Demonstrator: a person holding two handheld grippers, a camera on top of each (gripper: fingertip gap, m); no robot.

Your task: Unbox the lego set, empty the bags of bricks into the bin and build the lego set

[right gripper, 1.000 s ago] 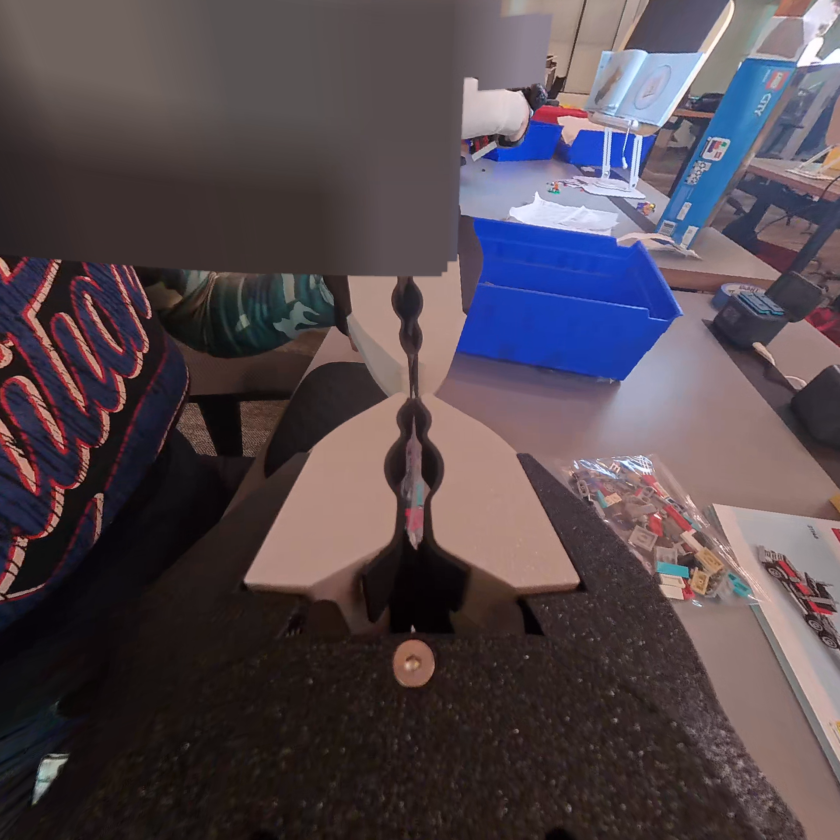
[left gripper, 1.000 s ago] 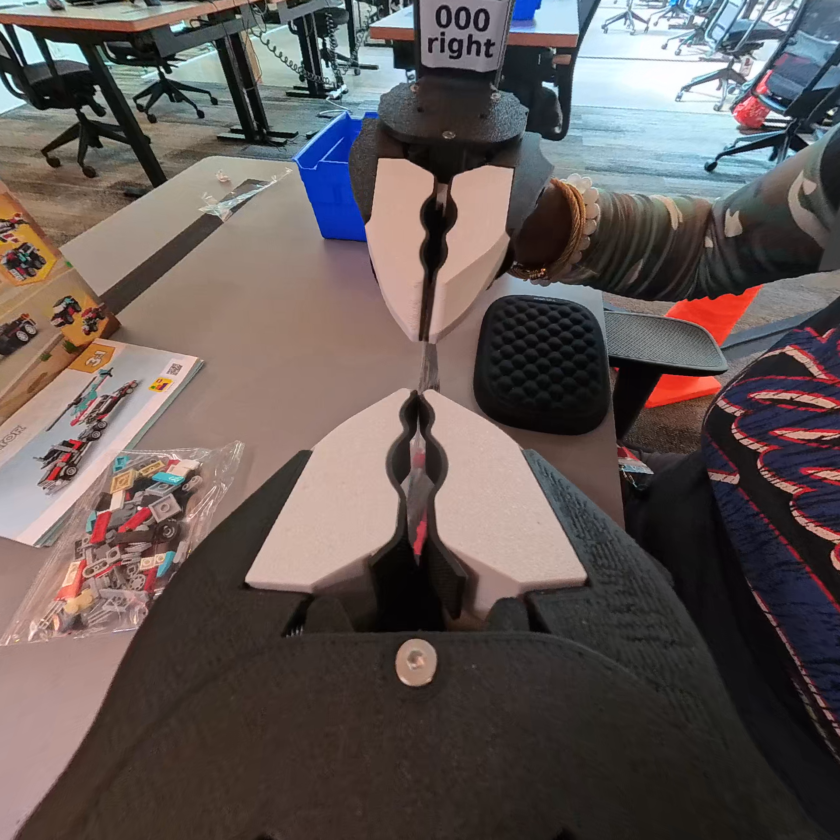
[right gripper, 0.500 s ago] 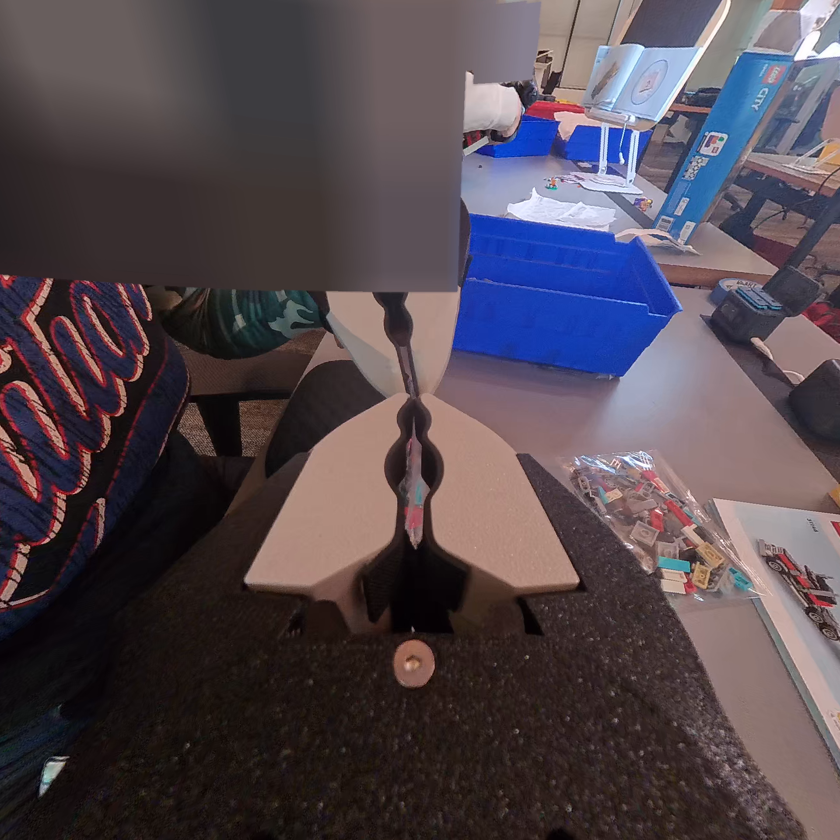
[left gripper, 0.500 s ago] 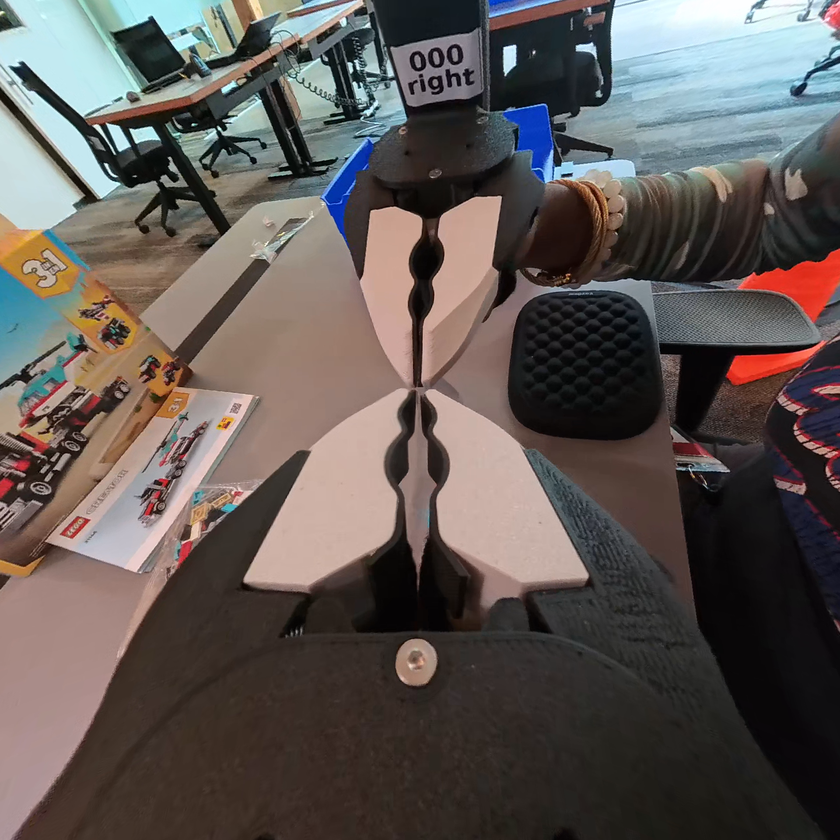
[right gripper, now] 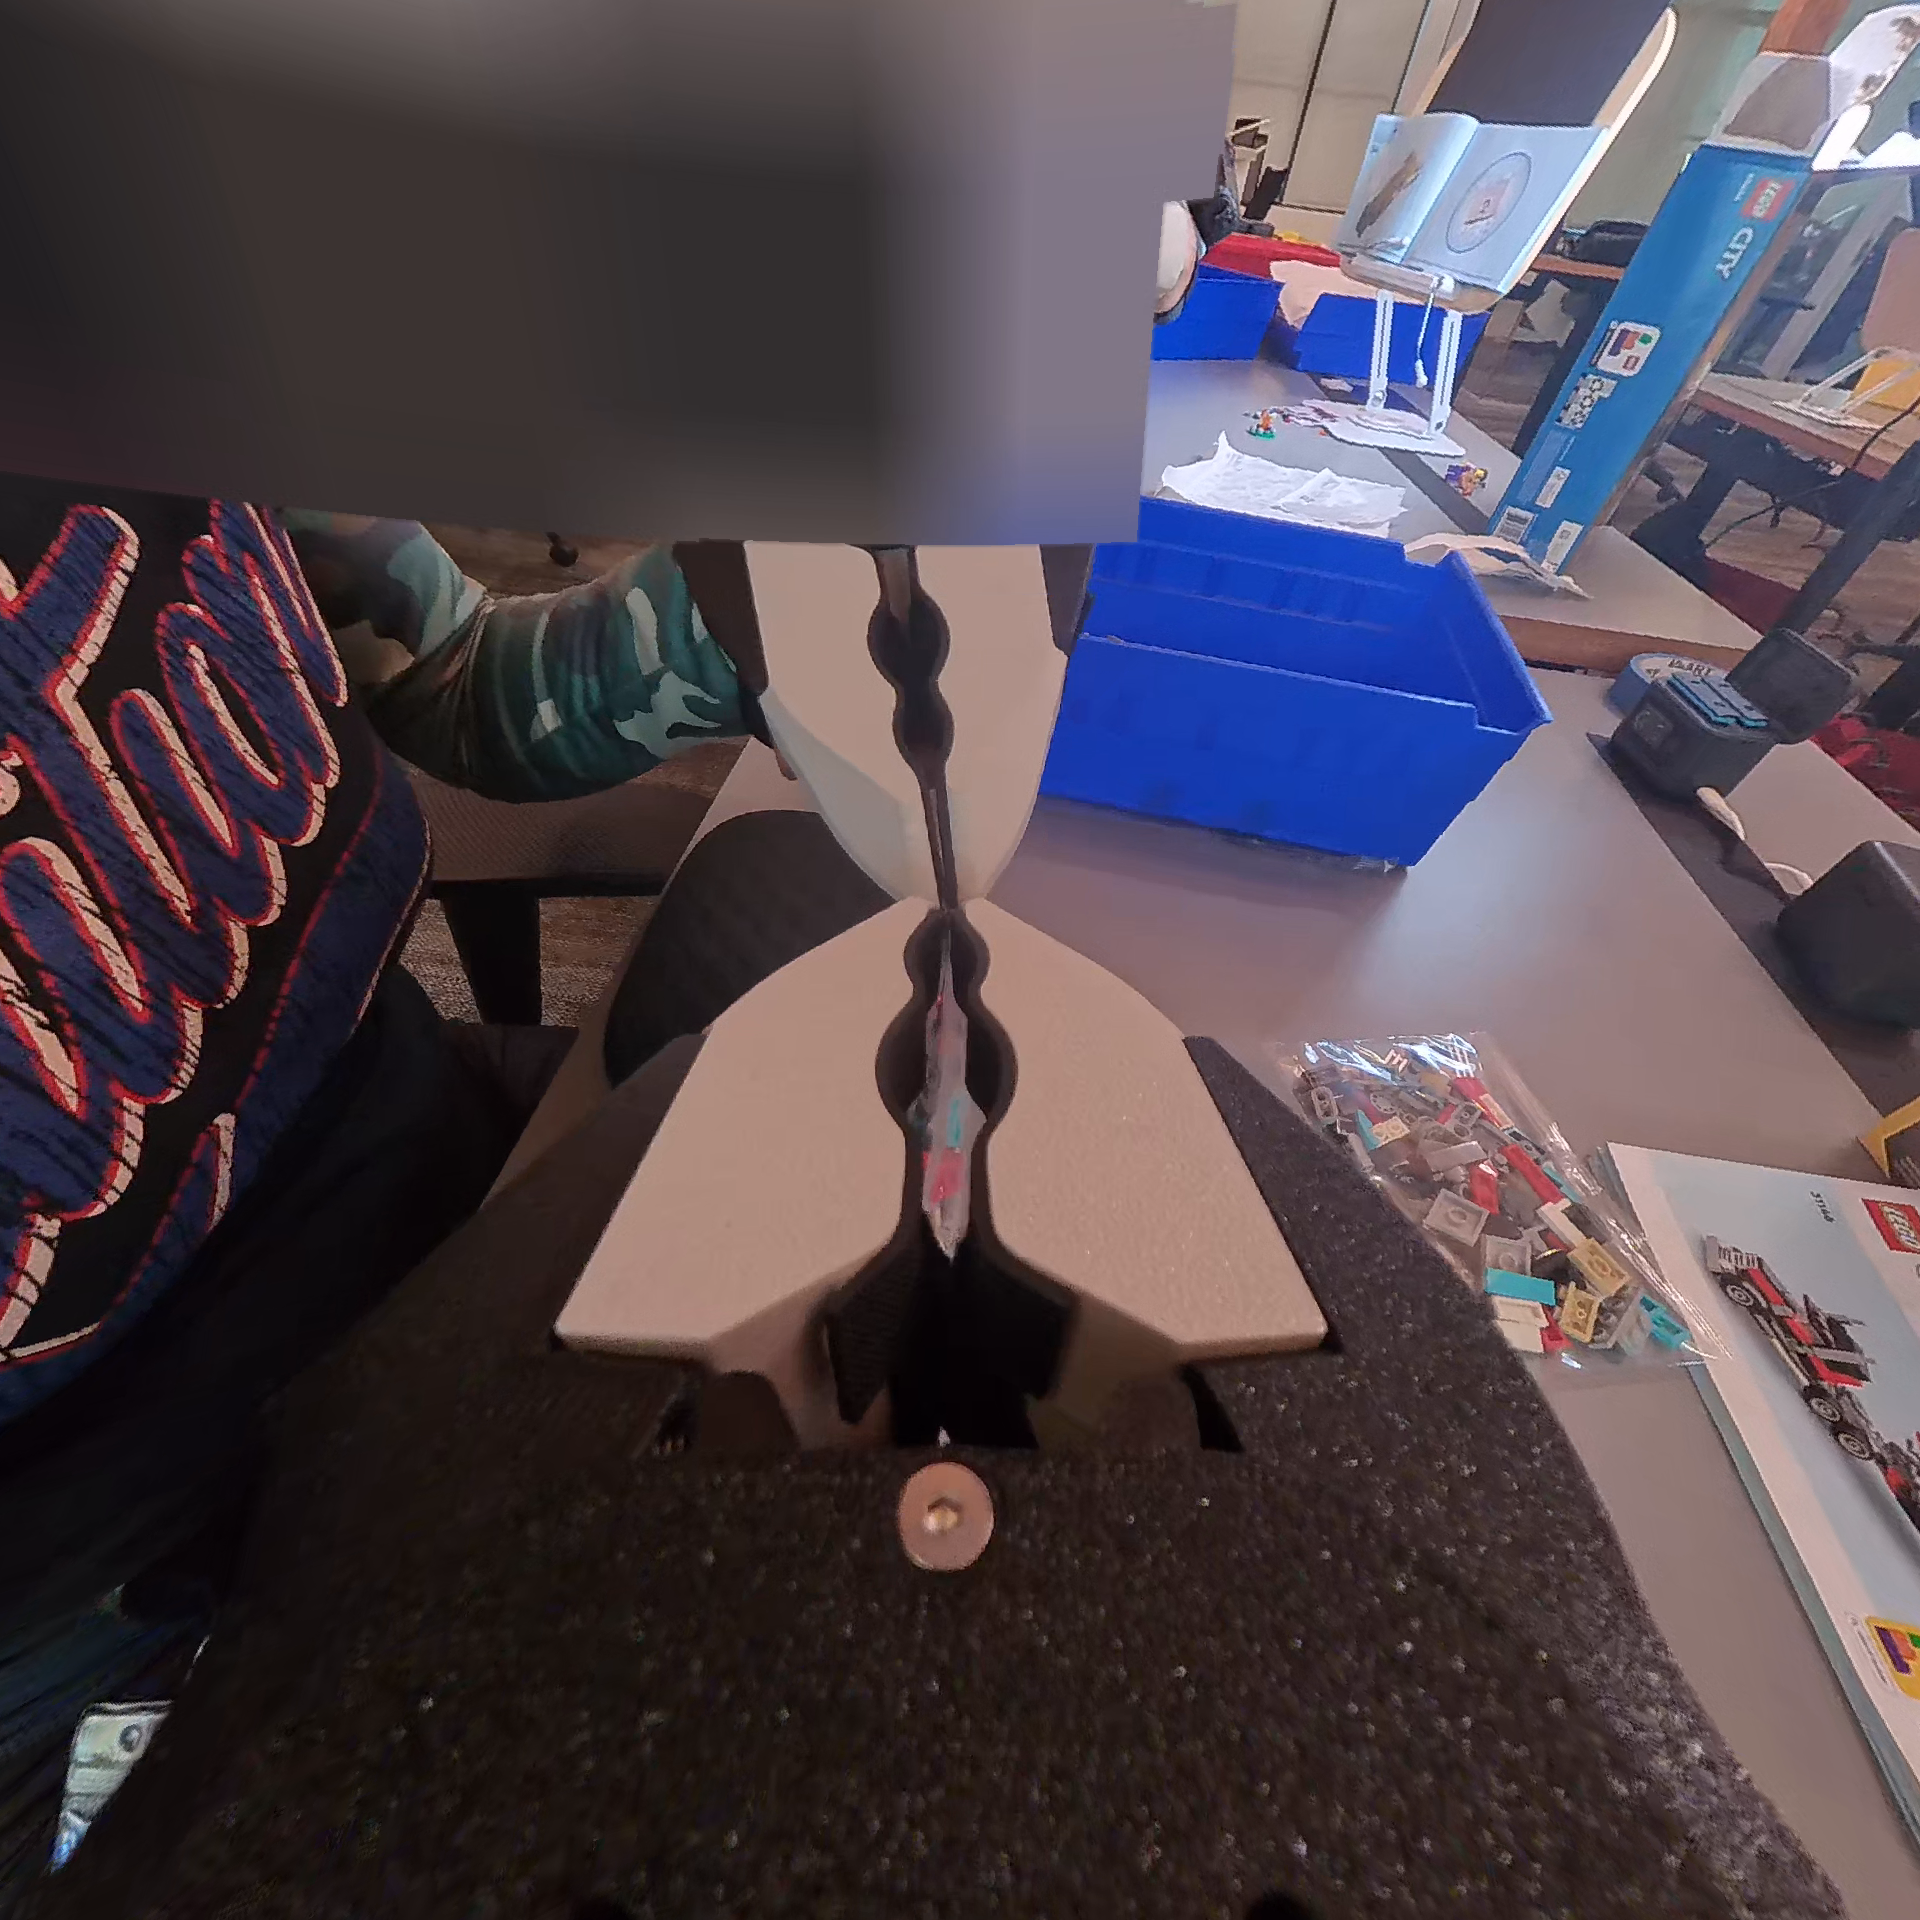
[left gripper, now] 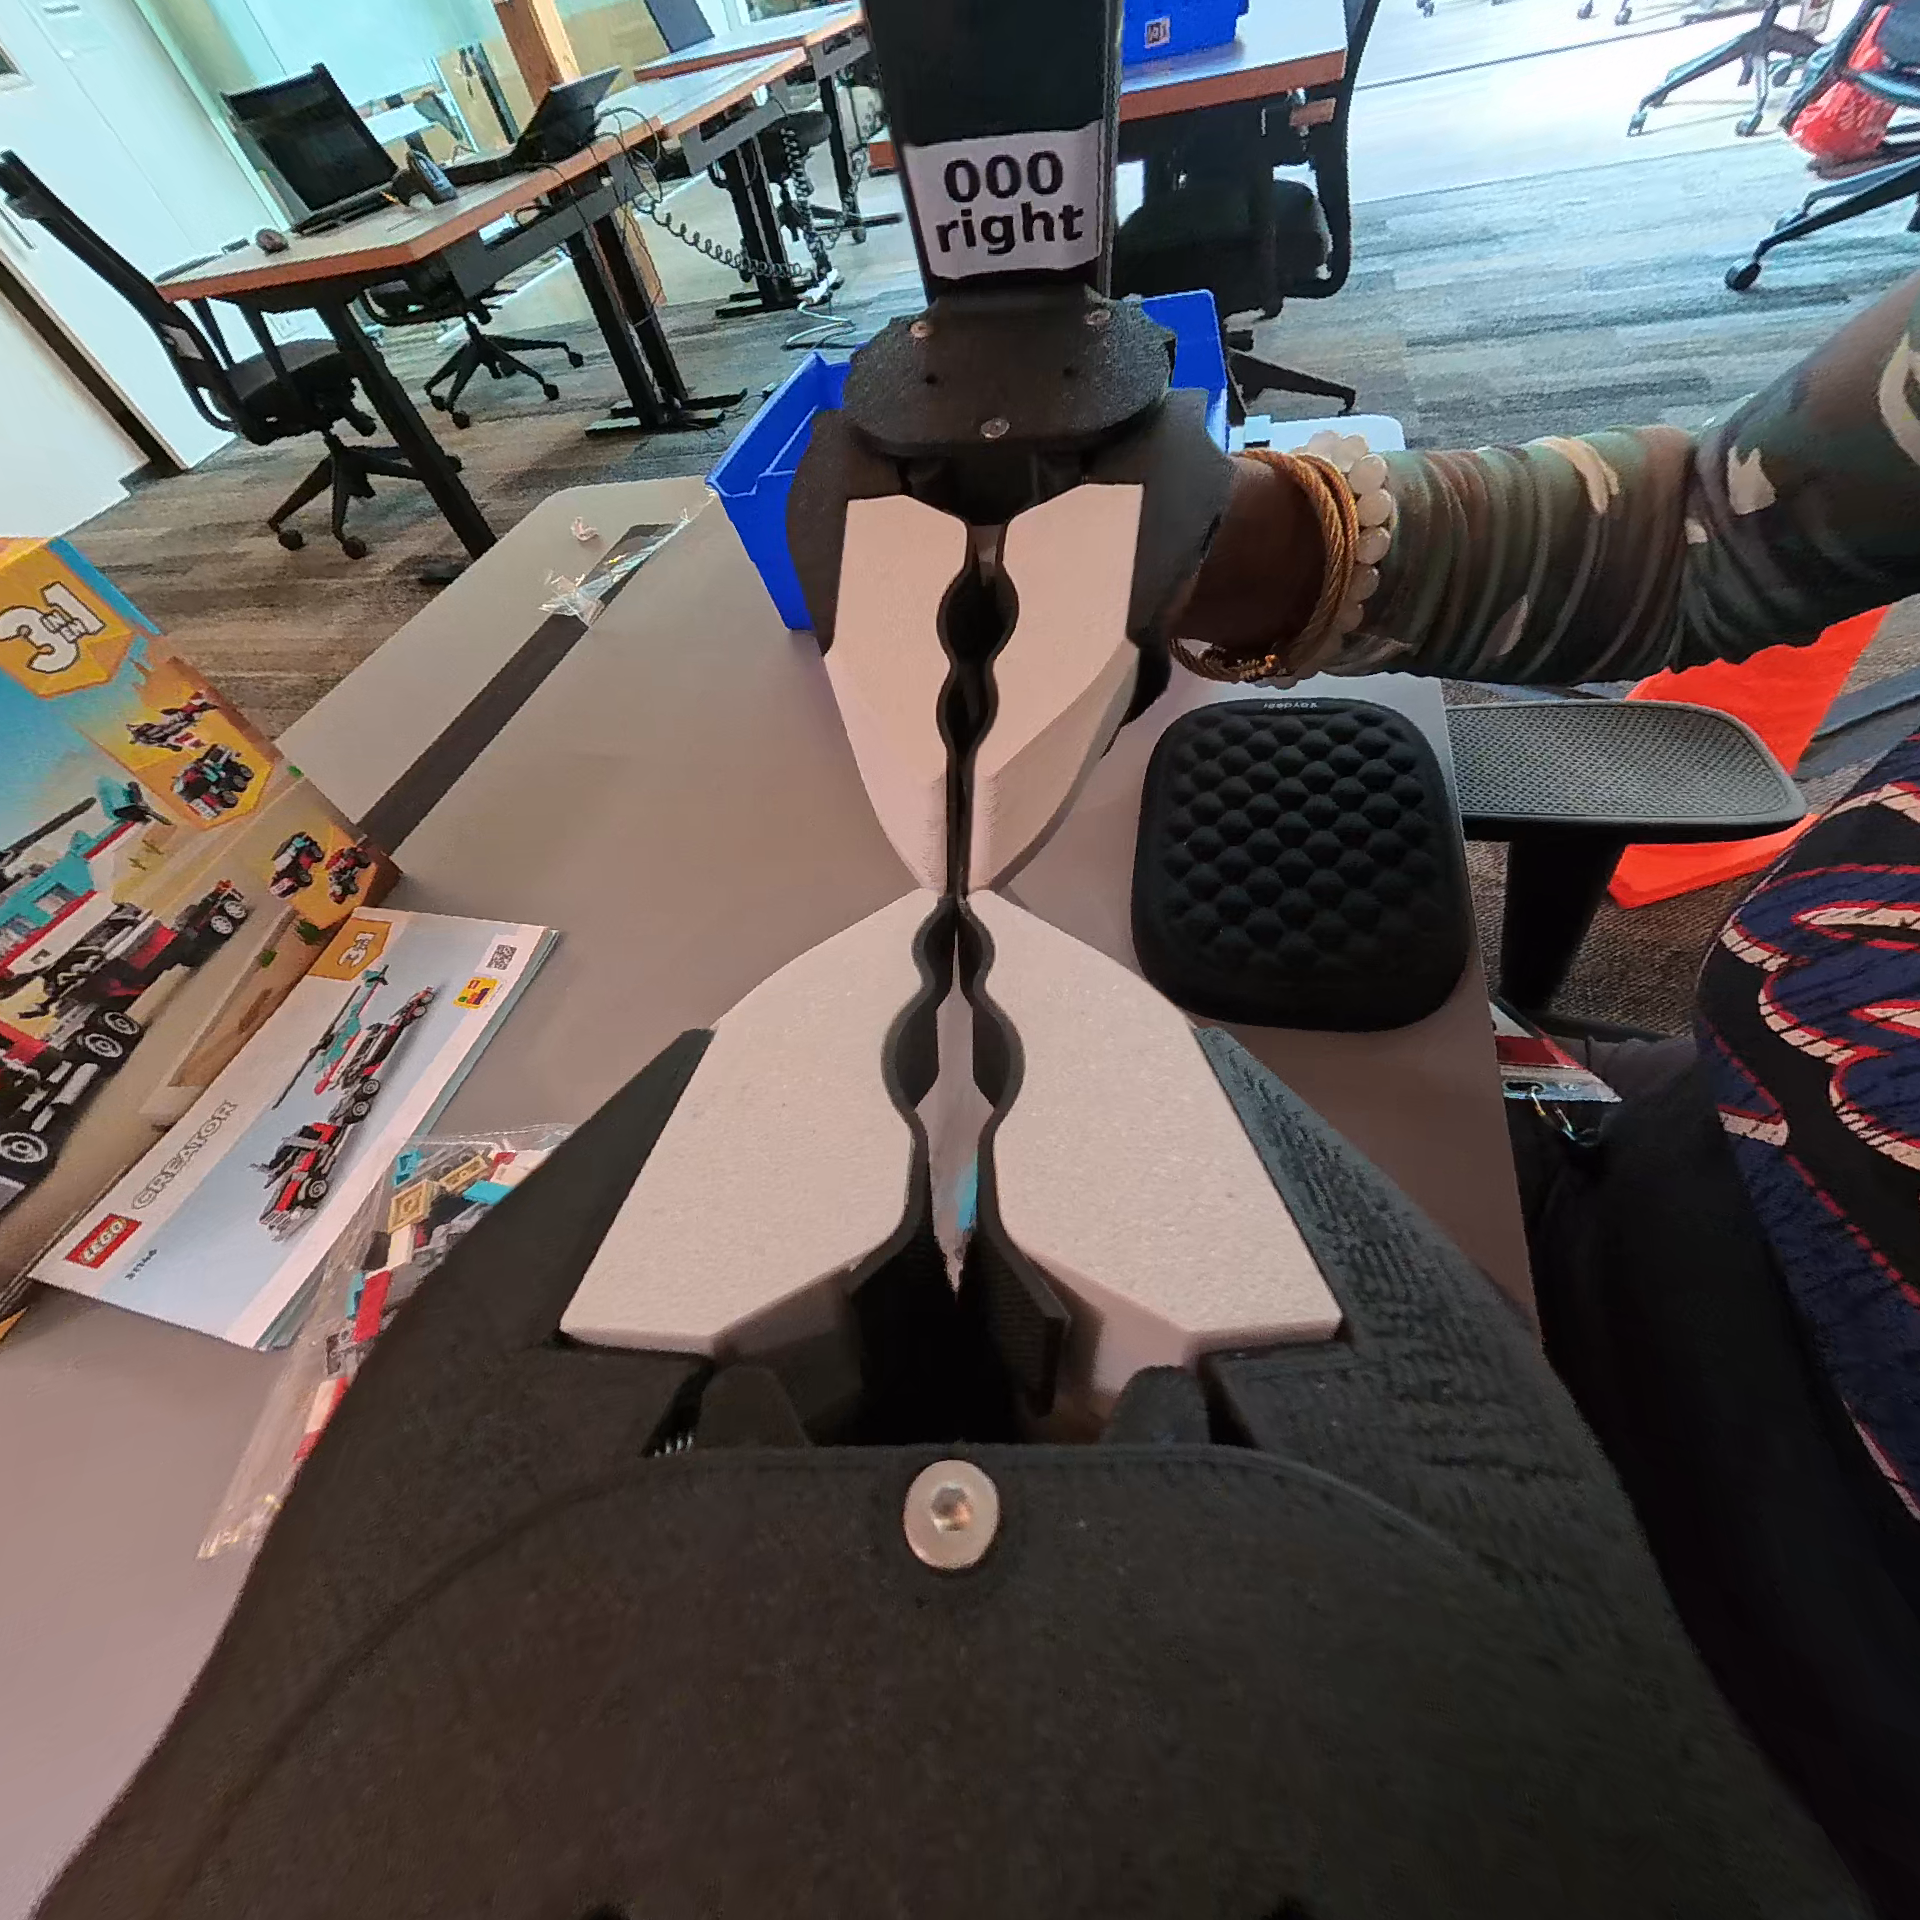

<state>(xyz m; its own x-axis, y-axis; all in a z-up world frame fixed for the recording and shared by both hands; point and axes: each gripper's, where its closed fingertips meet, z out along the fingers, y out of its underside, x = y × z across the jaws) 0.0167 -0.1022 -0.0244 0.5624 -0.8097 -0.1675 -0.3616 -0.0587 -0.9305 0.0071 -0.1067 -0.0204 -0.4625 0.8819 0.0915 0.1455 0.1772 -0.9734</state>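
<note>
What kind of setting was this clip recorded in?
Most likely an open-plan office or lab: rows of desks with rolling office chairs on carpet, and a grey worktable with a blue bin for Lego building.

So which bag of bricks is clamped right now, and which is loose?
The thin bag pinched between both the right gripper and left gripper is clamped. The full bag lies loose on the table beside the booklet.

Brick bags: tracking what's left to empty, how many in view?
2. One bag lies beside the booklet; a second bag, edge-on, is pinched by left tool and right tool. Others may be hidden.
</note>
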